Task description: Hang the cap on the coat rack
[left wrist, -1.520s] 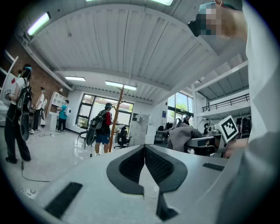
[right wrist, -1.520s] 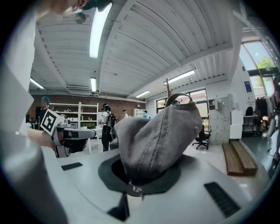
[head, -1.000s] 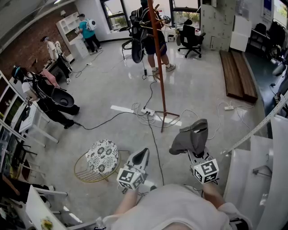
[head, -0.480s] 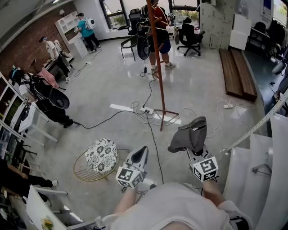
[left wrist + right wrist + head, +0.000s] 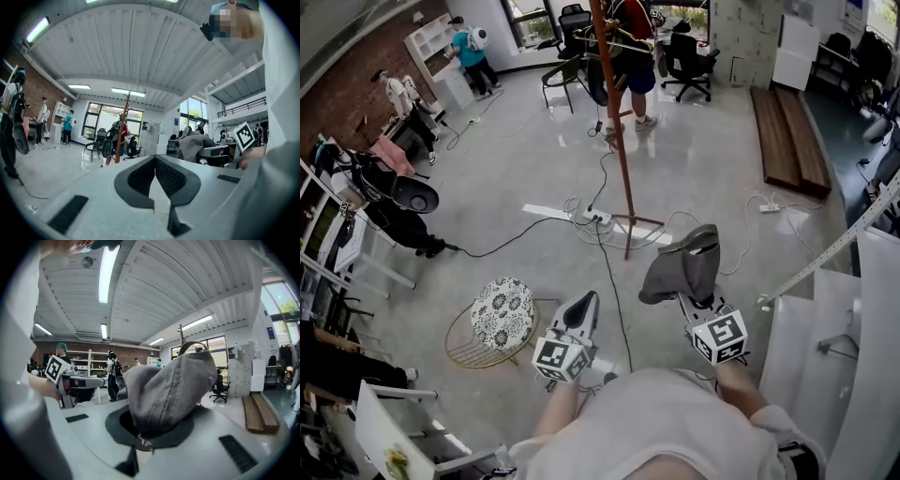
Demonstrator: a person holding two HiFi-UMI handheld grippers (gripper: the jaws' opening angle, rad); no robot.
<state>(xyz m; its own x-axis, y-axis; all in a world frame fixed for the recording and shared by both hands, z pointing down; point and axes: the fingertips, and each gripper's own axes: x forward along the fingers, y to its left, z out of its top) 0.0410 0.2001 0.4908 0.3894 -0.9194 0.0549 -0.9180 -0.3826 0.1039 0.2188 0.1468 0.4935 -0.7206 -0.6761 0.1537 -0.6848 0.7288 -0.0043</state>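
Cap [image 5: 682, 272]: grey, bunched, near right; right gripper [image 5: 139, 442] pinches its edge.
Left gripper [image 5: 154, 180]: tongs pressed together, empty.
Coat rack [image 5: 614, 122]: far, well apart.
Risk: I judge this thin pinch may slip; cables [image 5: 598, 225] at the rack's foot may trip me.

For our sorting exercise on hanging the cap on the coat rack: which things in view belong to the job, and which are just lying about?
Job: grey cap, shut in the right tongs; coat rack.

Lying about: patterned stool; power strip with cables; wooden planks; office chair. The left tongs are shut and empty.
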